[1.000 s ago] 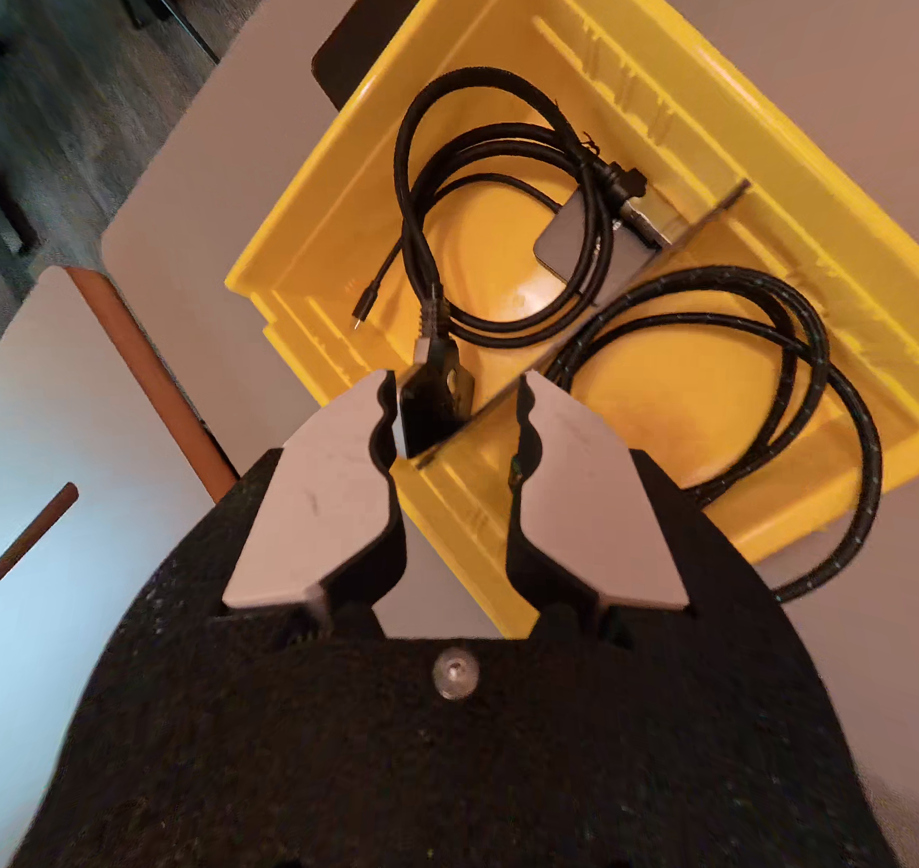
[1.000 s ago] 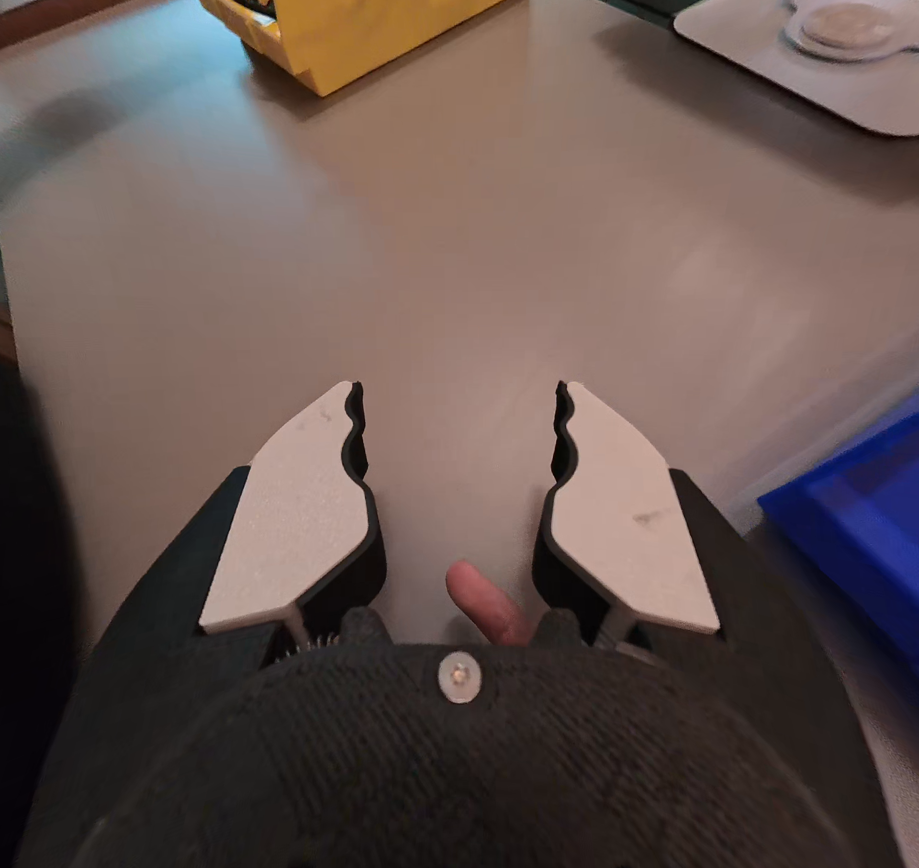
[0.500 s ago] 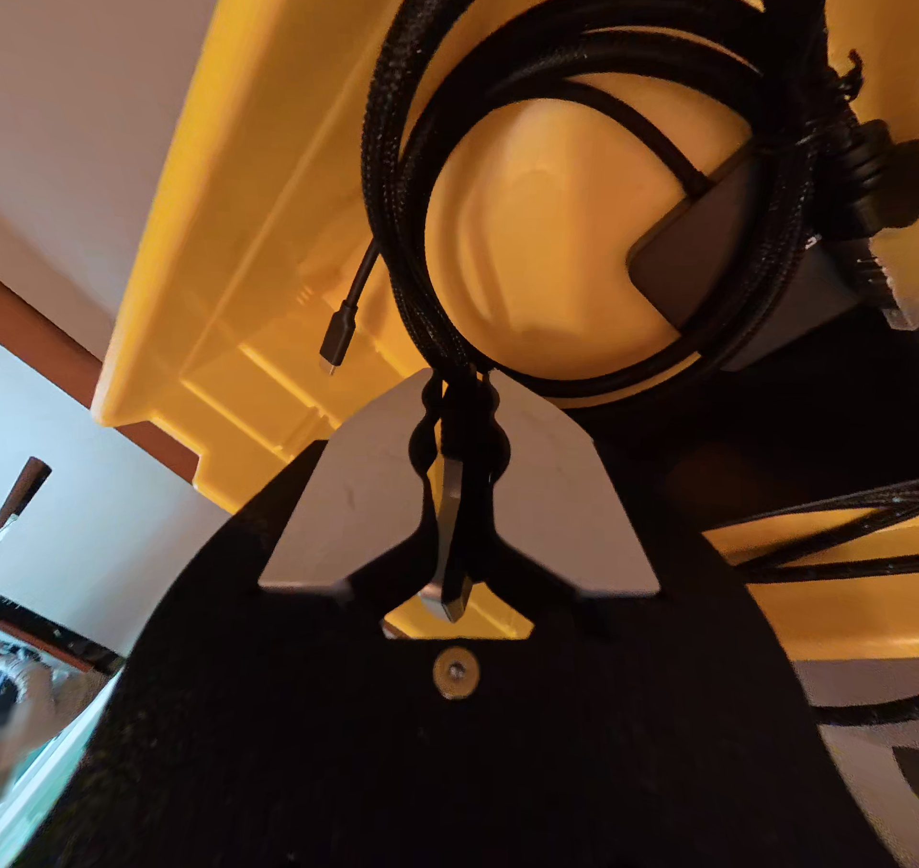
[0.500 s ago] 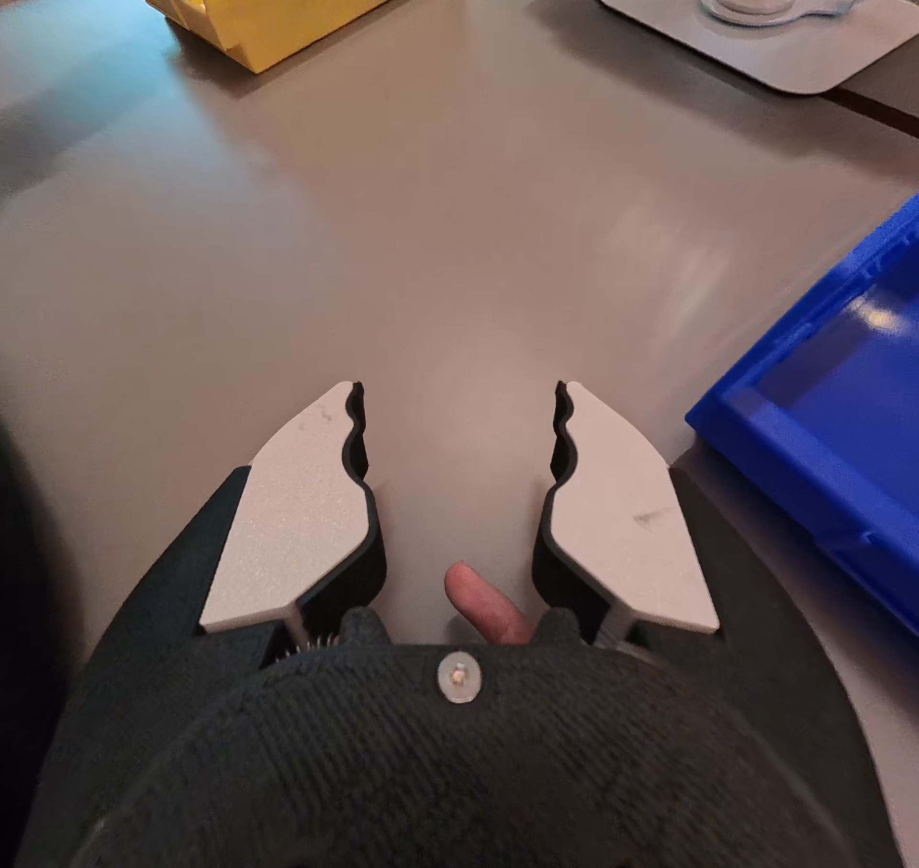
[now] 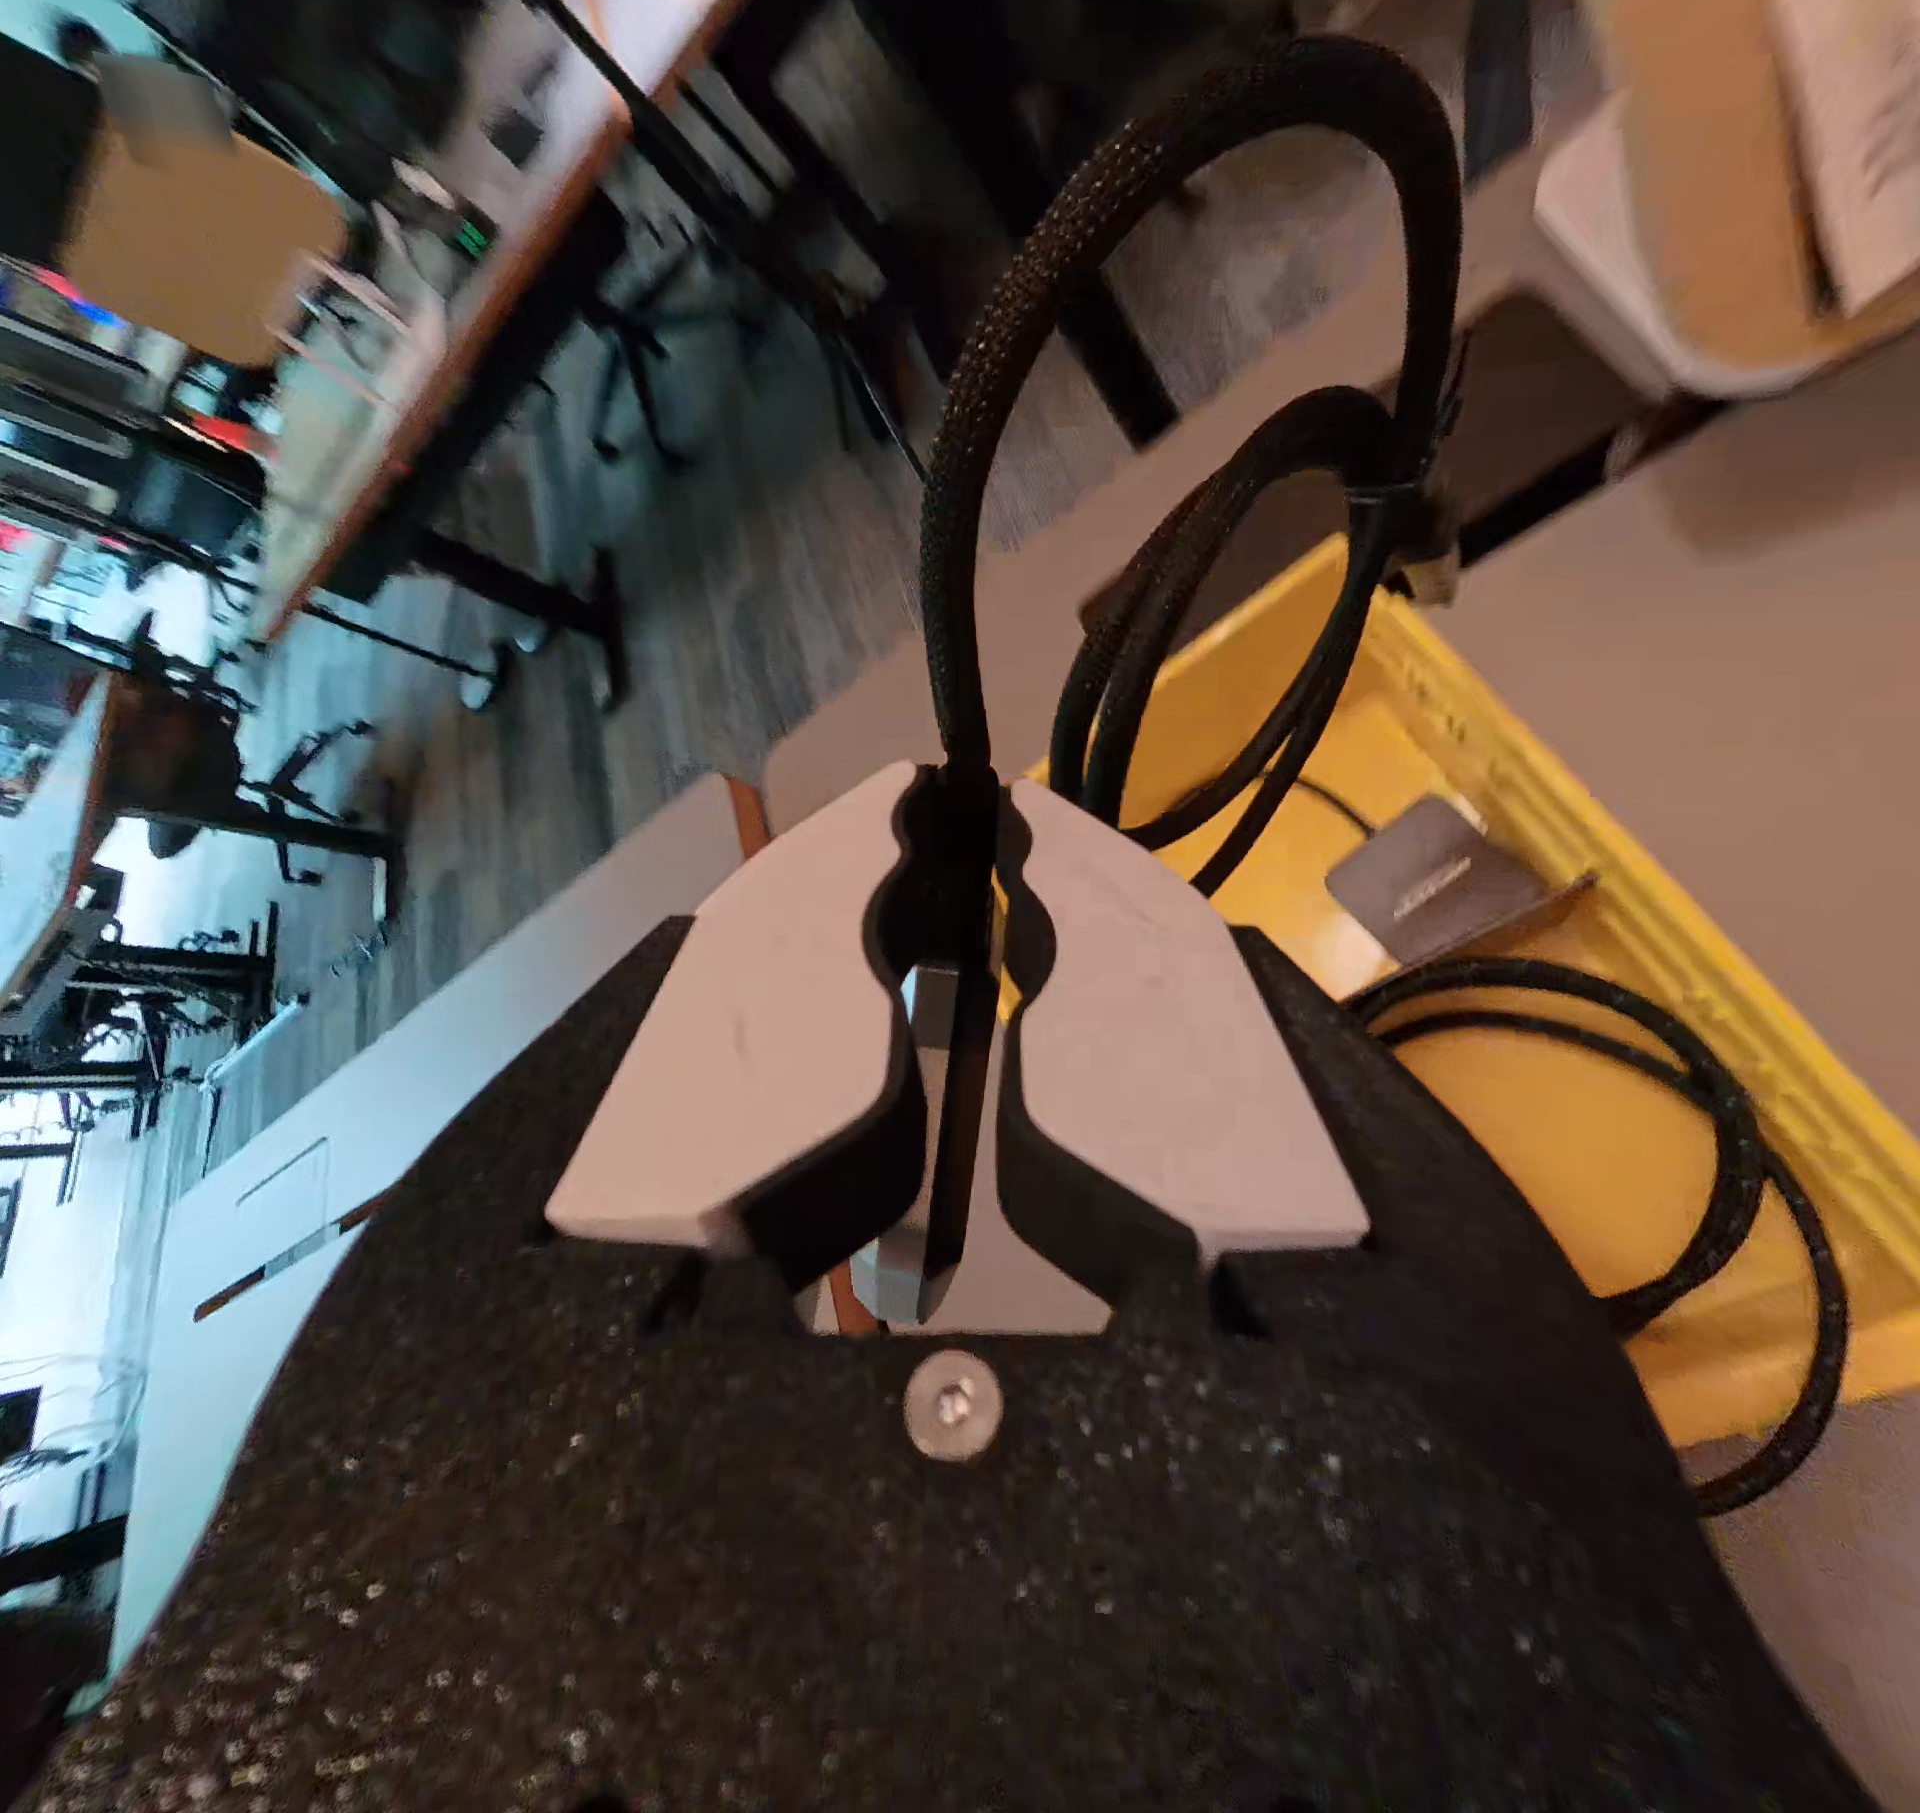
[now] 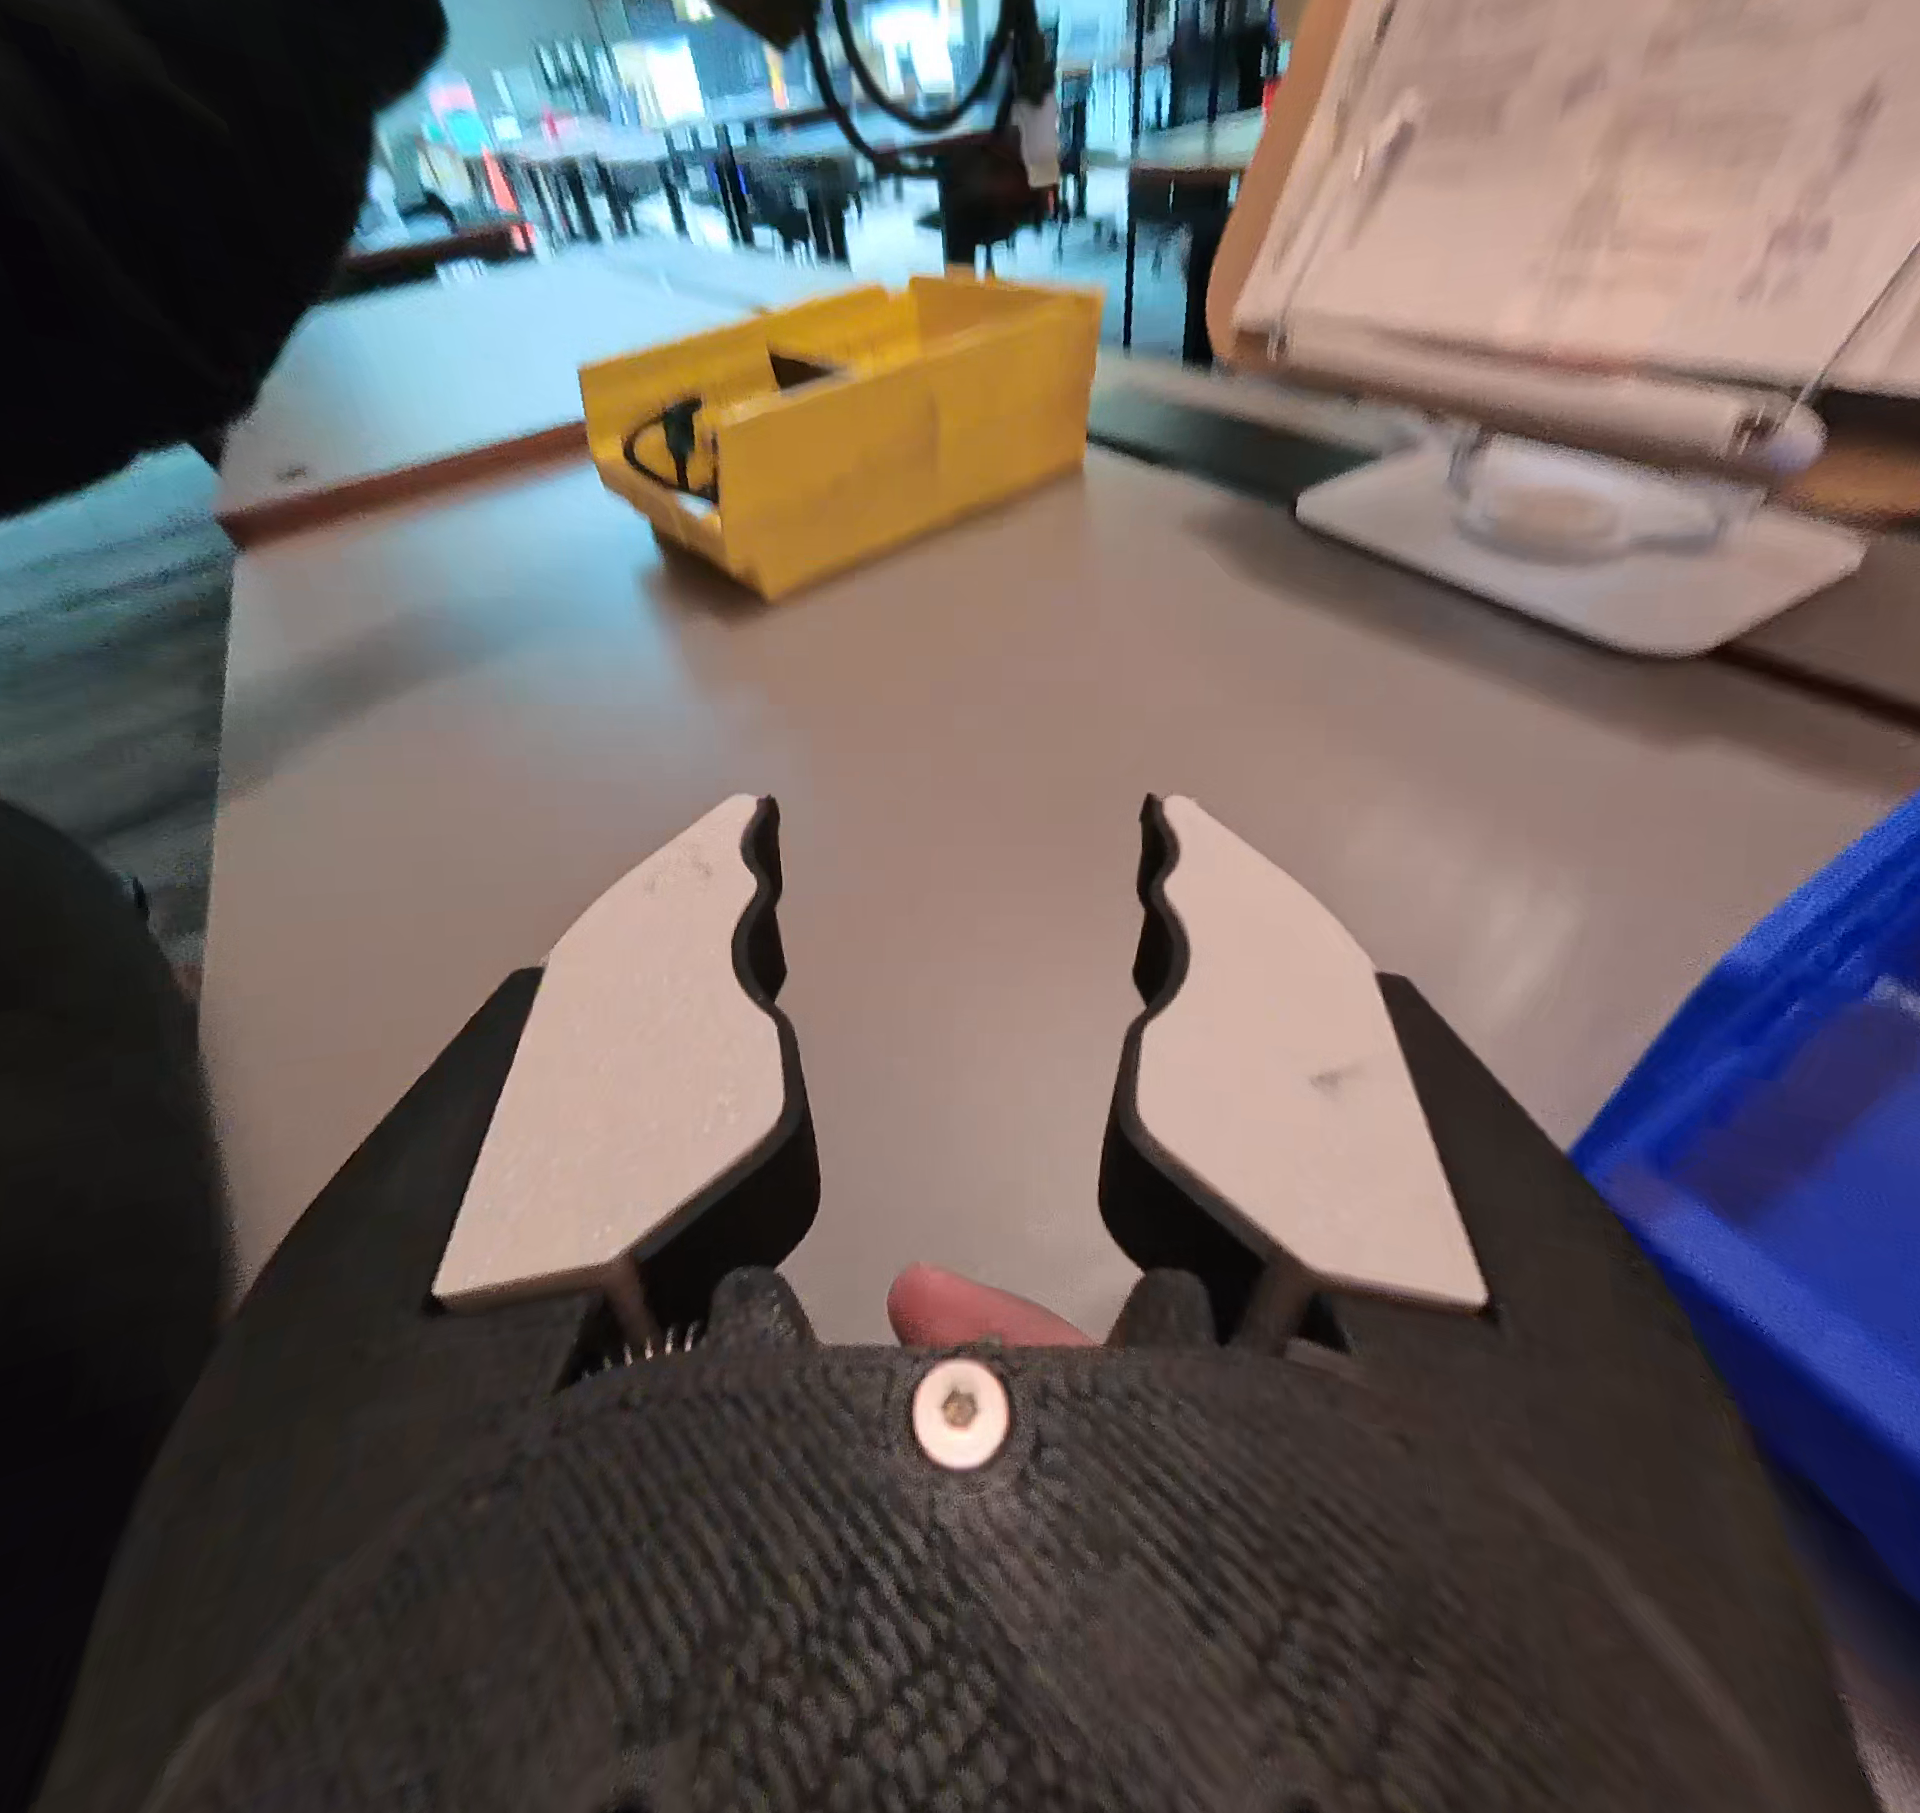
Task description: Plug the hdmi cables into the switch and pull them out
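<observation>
Left gripper point(image 5: 954, 807): clenched on the plug point(image 5: 951, 1088) of a black braided cable point(image 5: 1039, 257). The plug sits flat between the pads with its metal tip pointing back toward the camera, probably so the body is held firm and the tip can be turned toward a port.
Cable: rises from the fingertips in a tall loop, then drops into a tied coil point(image 5: 1247, 620) that hangs in the air above the bin. Judged, the lift is meant to get the whole coil clear of the walls.
Bin point(image 5: 1538, 787): yellow, on a grey table point(image 5: 1714, 620), below and to the right of the left gripper.
Switch point(image 5: 1439, 885): small grey box lying in the bin, nothing plugged in that can be seen.
Second cable point(image 5: 1662, 1067): coiled in the bin beside the switch, one loop spilling over the near wall.
Right gripper point(image 6: 956, 818): released, holding nothing, low over the bare table, well apart from the bin; it seems to wait in order to take the switch.
Blue bin point(image 6: 1766, 1088): just right of it.
Stand point(image 6: 1558, 558): white, far right on the table.
Task stage: early; nothing plugged yet.
</observation>
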`<action>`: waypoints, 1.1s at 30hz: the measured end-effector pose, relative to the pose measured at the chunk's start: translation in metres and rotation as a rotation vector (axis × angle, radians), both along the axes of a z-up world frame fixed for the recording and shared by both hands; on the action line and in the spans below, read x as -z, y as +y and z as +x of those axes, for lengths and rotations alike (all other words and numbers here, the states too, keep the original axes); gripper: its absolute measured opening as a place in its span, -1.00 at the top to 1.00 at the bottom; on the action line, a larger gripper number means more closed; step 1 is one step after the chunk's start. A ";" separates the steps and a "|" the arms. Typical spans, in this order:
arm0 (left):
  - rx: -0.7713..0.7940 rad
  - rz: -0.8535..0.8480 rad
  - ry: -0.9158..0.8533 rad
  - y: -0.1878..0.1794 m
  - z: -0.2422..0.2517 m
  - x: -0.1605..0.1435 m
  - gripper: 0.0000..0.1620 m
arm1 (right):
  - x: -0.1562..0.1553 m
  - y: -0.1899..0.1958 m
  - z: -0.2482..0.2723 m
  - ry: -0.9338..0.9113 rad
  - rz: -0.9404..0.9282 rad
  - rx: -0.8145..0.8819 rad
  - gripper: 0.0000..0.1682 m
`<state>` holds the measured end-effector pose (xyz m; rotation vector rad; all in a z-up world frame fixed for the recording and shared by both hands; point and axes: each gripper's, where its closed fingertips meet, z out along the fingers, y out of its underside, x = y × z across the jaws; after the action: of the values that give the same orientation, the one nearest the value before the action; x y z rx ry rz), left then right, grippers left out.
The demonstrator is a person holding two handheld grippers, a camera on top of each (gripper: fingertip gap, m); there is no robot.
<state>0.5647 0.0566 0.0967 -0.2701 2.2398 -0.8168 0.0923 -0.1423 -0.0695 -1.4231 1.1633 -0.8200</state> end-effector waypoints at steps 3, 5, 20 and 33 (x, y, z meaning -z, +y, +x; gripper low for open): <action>0.053 -0.153 -0.088 0.001 -0.037 -0.060 0.87 | -0.017 -0.002 0.005 -0.093 -0.079 0.025 0.15; 0.107 -0.268 -0.124 -0.003 -0.069 -0.096 0.87 | -0.016 -0.003 0.008 -0.090 -0.171 0.025 0.10; 0.766 -0.083 0.170 -0.135 -0.340 0.028 0.87 | -0.084 0.015 -0.010 -0.364 0.049 -0.028 -0.16; 0.931 0.257 -0.158 -0.183 -0.420 0.124 0.88 | -0.073 0.000 0.001 -0.345 -0.241 0.155 0.75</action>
<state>0.1448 -0.1265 -0.0275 0.9913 2.2418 -0.9294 0.0932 -0.1424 0.0034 -1.3262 0.9389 -1.2951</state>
